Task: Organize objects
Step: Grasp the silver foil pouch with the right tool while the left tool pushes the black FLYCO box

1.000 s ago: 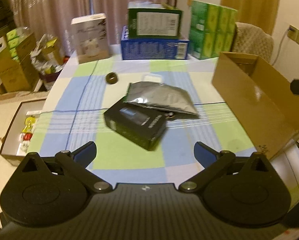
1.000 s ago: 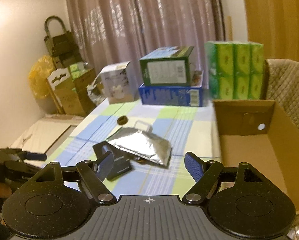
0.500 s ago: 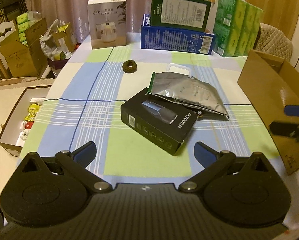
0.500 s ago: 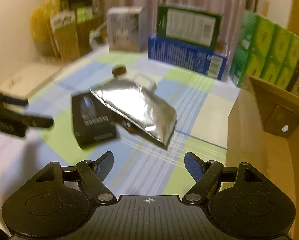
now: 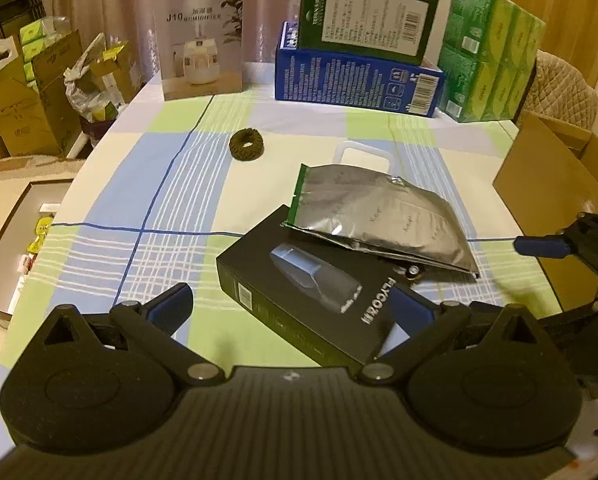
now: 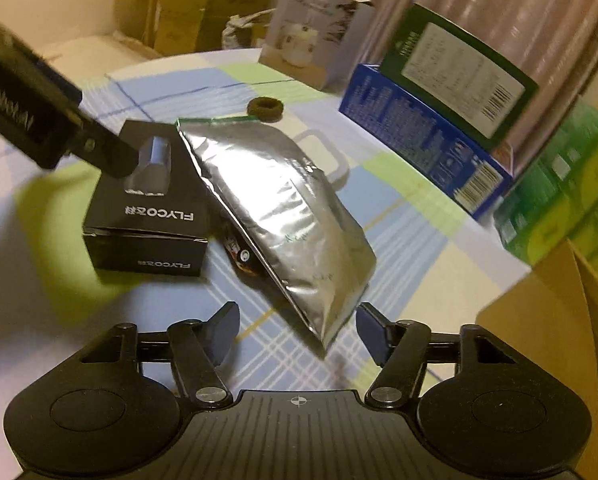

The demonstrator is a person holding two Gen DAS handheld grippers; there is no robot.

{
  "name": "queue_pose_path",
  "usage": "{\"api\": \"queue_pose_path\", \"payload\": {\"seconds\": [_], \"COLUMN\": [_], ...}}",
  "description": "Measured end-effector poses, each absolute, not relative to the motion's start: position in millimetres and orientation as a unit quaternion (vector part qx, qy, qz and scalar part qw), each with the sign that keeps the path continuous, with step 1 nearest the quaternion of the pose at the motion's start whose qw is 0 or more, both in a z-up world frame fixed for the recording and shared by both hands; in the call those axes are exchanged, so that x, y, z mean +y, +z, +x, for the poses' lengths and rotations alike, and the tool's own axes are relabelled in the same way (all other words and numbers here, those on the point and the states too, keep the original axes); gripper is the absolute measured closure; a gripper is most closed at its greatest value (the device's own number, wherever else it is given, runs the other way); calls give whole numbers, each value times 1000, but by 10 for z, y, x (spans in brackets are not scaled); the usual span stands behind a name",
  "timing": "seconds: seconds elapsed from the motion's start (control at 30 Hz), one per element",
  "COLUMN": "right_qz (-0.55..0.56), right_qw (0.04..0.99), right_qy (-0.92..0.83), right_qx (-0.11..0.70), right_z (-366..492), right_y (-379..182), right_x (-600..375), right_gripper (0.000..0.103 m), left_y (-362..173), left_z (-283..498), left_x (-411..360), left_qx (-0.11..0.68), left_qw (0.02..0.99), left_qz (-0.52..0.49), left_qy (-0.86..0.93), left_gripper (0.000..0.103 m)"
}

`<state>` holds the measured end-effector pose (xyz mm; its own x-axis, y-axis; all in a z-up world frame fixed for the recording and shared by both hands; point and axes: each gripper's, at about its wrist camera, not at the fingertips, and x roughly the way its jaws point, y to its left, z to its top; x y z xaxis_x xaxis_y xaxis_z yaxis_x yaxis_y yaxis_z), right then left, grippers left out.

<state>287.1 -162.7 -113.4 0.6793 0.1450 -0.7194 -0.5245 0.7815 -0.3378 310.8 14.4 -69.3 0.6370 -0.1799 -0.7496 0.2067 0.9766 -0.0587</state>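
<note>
A black FLYCO box [image 5: 311,292] lies on the checked tablecloth; it also shows in the right wrist view [image 6: 147,208]. A silver foil pouch [image 5: 375,216] leans on its far edge and covers a small dark item [image 6: 243,258]. My left gripper [image 5: 291,304] is open, its fingers on either side of the box's near end. My right gripper [image 6: 297,332] is open, just short of the pouch's near corner [image 6: 299,216]. It shows at the right edge of the left wrist view [image 5: 571,246]. A dark hair tie [image 5: 246,145] lies farther back.
An open cardboard box [image 5: 559,184] stands at the table's right edge. A white humidifier box [image 5: 199,40], a blue box [image 5: 355,76] with a green box [image 5: 367,16] on it, and green tissue packs [image 5: 491,52] line the back. A white frame [image 5: 363,156] lies behind the pouch.
Both grippers have come down and forward toward the table. The left one now straddles the black box's near end; the right one has closed in on the pouch. Nothing has been grasped.
</note>
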Motion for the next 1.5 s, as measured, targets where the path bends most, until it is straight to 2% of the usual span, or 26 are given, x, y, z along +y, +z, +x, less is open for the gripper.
{"api": "queue_pose_path", "payload": {"seconds": [0.17,0.3,0.4,0.6,0.77,1.03,1.07,1.1,1.13,1.17,1.2,1.5], "right_qz": [-315,-338,-329,-315,-272,-206,-203,-200,-199,-196,-191,-168], "right_qw": [867,861,864,850,836,876,879,882,886,889,894,902], "right_qy": [186,182,177,203,253,211,206,201,193,185,182,165], "right_qx": [338,334,336,370,403,382,379,376,373,370,363,362], "right_z": [2984,2997,2969,2722,2461,2548,2556,2554,2555,2558,2548,2597], "right_y": [-1308,-1369,-1334,-1200,-1191,-1068,-1067,-1058,-1062,-1064,-1064,-1060], "right_x": [-1553,-1529,-1531,-1471,-1395,-1626,-1654,-1690,-1719,-1744,-1779,-1953], "right_gripper": [54,78,89,103,103,103,102,86,51,36,28,28], "left_y": [-750,-784,-781,-770,-753,-787,-799,-807,-809,-807,-803,-878], "left_z": [3186,3199,3203,3191,3167,3108,3117,3133,3153,3166,3185,3332], "left_x": [189,258,307,352,409,426,418,399,367,338,298,-148], "left_qx": [420,427,428,429,427,433,435,436,436,436,436,453], "left_qw": [901,899,899,898,899,896,895,894,894,894,893,887], "left_qz": [11,5,-2,-12,-24,-32,-36,-41,-46,-49,-53,-59], "left_qy": [-104,-102,-98,-98,-94,-95,-95,-95,-95,-95,-96,-68], "left_gripper": [1,1,1,1,1,1,1,1,1,1,1,1]}}
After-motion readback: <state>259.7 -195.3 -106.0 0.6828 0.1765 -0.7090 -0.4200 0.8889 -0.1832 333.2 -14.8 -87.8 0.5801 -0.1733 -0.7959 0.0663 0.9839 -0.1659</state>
